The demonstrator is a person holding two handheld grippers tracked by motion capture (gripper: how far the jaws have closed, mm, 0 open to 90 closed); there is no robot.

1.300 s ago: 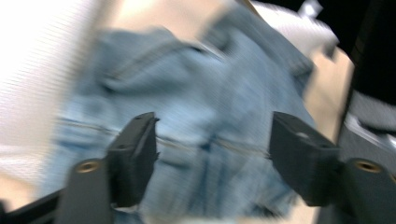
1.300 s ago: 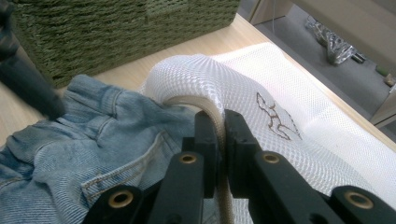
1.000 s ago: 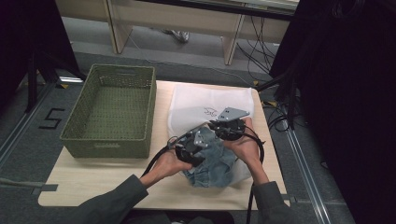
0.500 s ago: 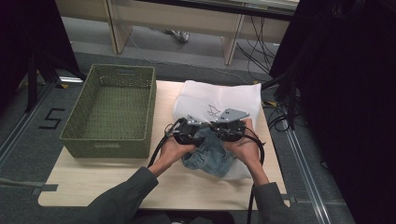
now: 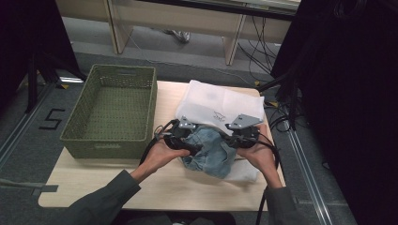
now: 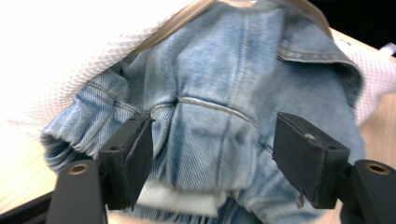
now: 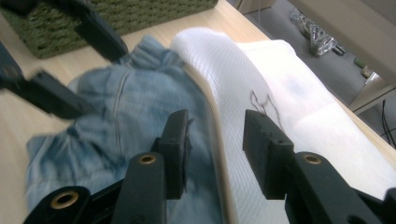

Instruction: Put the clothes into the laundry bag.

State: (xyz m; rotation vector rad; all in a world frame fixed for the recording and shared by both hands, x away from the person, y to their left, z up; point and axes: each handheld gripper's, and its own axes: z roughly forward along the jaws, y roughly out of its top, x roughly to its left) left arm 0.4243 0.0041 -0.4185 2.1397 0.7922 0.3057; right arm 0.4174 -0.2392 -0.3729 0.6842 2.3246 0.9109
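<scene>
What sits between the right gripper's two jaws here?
In the right gripper view, the tan-trimmed edge of the white mesh bag runs through the gap of the right gripper, with the denim garment beside it. The jaws stand apart.

Denim garment [image 6: 233,93] – upper part under white mesh bag [image 6: 60,51], bottom cut off.

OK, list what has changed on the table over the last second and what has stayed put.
The denim garment has moved up the table and partway into the white mesh bag, carried by both grippers. The left gripper now stands open around the denim; the right gripper is open astride the bag's rim. The green basket has stayed where it was.
</scene>
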